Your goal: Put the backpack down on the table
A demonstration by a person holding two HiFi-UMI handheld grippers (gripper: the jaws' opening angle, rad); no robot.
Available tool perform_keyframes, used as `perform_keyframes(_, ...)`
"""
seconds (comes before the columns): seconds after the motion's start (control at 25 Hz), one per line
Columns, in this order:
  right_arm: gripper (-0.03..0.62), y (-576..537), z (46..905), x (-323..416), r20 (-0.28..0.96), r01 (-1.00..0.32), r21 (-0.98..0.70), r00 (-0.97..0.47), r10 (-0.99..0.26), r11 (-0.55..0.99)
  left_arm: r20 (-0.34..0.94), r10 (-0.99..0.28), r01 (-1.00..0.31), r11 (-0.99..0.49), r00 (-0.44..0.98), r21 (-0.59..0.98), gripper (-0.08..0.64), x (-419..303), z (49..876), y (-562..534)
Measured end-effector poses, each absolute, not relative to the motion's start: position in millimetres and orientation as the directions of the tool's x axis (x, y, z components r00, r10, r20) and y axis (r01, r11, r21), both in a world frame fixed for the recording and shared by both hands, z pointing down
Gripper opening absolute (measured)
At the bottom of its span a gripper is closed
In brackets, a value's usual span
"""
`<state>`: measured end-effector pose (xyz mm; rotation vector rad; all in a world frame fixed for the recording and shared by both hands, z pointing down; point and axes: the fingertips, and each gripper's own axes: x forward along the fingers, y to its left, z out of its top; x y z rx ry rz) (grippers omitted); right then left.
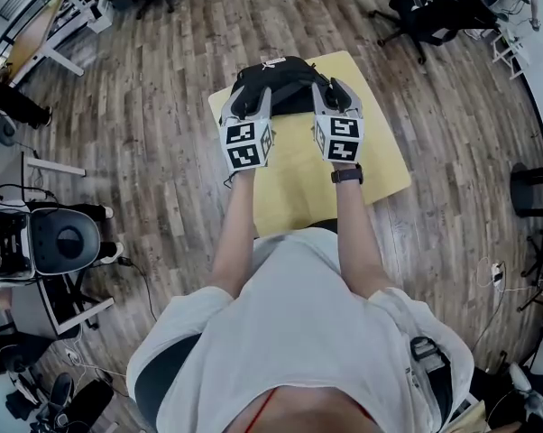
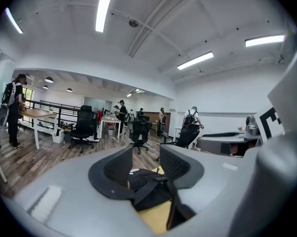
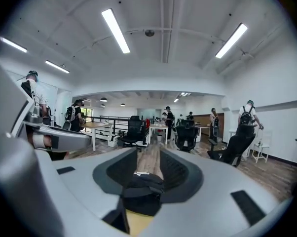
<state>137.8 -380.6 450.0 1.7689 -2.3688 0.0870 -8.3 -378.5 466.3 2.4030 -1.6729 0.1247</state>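
backpack: a black, soft-sided pack is seen at the far end of the yellow table and appears to rest on it. the task is judged done or all but done.
left gripper: it is held above the pack's left side with its jaws partly apart. nothing is pinched; only the pack and a strip of tabletop are seen below through the gap.
right gripper: it is held above the pack's right side, its jaws likewise partly apart and empty. the pack is seen beneath them and is not touched.
handling: the pack is judged limp, and light if unfilled, though its load cannot be told. the fabric is expected to sag and fold rather than slip or break.
where to hold: if a shift is needed, the top handle or the shoulder straps are judged the best holds, one for each gripper. the flat cloth panels offer little to pinch.
edges: the pack is set close to the table's far edge. the margin there cannot be told, as part of it is covered by the grippers in the head view. a nudge away from the person is judged risky.
open room: the near half of the tabletop is bare, and wooden floor lies open on both sides. office chairs stand well apart beyond the table.
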Motion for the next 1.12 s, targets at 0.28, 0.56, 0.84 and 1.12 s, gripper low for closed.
perform_keyframes(0.28,0.069,-369.2,410.9,138.8,0.125,-0.959,0.041,-0.273,-0.954,0.28,0.161,-0.926,-0.94,-0.334,0.342,0.077,0.126,-2.8,428.3,-372.1)
perform_keyframes(0.56,0.012,-353.5,385.1,143.2,0.06,-0.974,0.034,-0.223,-0.973,0.225,0.129,-0.933,-0.942,-0.333,0.337,0.047,0.047,-1.7,412.6,-359.4)
perform_keyframes(0.84,0.009,-345.5,372.1,144.8,0.048,-0.971,0.067,-0.226,-0.973,0.229,0.086,-0.933,-0.936,-0.349,0.351,0.032,0.011,7.6,397.3,-354.1)
perform_keyframes(1.12,0.009,-342.4,373.5,136.4,0.061,-0.966,0.088,-0.237,-0.97,0.242,0.071,-0.931,-0.933,-0.356,0.359,0.042,0.009,6.7,392.6,-353.3)
